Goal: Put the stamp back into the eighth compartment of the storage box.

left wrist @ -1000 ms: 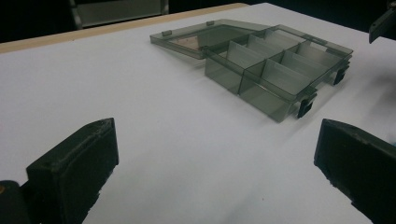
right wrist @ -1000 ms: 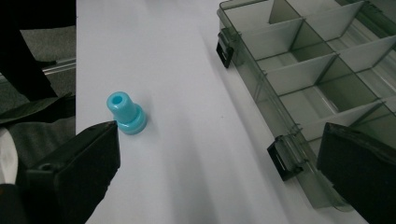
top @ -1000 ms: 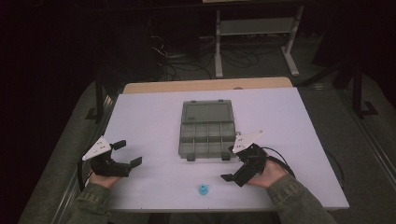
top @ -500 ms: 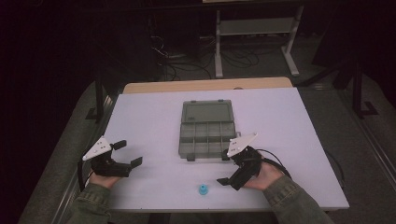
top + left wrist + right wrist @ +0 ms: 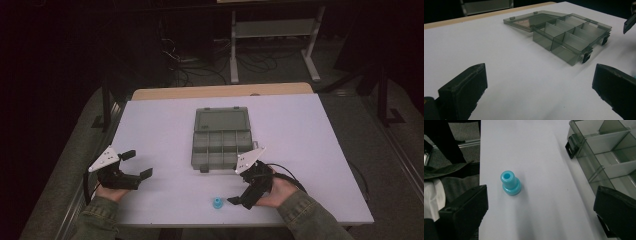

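One white table (image 5: pixel 165 125), bare across most of its top. Near its middle, a smoky-grey compartment box (image 5: pixel 220 150), lid (image 5: pixel 222 120) swung flat open on the far side, dividers showing, two dark latches on the near edge; compartments seemingly bare, though the tinted plastic makes that hard to judge. At the near left, left gripper (image 5: pixel 136 164), jaws spread wide over bare tabletop. At the near right, right gripper (image 5: pixel 242 196), jaws likewise wide apart, pointed down at the table. Just left of it, close to the near edge, a small blue spool-shaped cap (image 5: pixel 510 183), upright, hole up, untouched between the spread jaws.
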`<state>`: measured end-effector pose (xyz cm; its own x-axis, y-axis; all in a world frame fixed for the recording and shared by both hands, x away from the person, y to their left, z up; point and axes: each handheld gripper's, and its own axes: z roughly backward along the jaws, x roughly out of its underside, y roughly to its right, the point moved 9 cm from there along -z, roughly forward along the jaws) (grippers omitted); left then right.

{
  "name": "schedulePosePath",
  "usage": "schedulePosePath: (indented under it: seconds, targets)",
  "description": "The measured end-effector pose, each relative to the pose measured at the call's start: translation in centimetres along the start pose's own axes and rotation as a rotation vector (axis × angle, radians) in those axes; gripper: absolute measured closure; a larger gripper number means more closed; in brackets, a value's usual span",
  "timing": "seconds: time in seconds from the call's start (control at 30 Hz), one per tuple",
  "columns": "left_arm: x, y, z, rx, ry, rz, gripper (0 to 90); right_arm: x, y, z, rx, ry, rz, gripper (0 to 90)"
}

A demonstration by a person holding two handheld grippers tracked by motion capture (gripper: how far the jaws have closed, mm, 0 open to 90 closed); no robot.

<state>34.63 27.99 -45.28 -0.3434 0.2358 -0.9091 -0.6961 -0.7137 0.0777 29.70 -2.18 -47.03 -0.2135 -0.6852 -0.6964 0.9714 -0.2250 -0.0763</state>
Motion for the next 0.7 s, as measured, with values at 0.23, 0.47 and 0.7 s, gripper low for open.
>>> schedulePosePath:
  seconds: [0.23,0.47,0.7]
  targets:
    - [0.0,0.0,0.0,0.0,0.0,-0.002,0.0,-0.2,-0.8,-0.8,-0.02,-0.02,0.023,0.0]
    - [-0.1,0.0,0.1,-0.002,0.006,-0.004,0.0,-0.5,-1.7,-1.8,-0.039,-0.037,0.033,0.0]
    - [-0.1,0.0,0.1,-0.001,0.007,-0.006,0.0,-0.8,-2.0,-2.3,-0.041,-0.047,0.035,0.0]
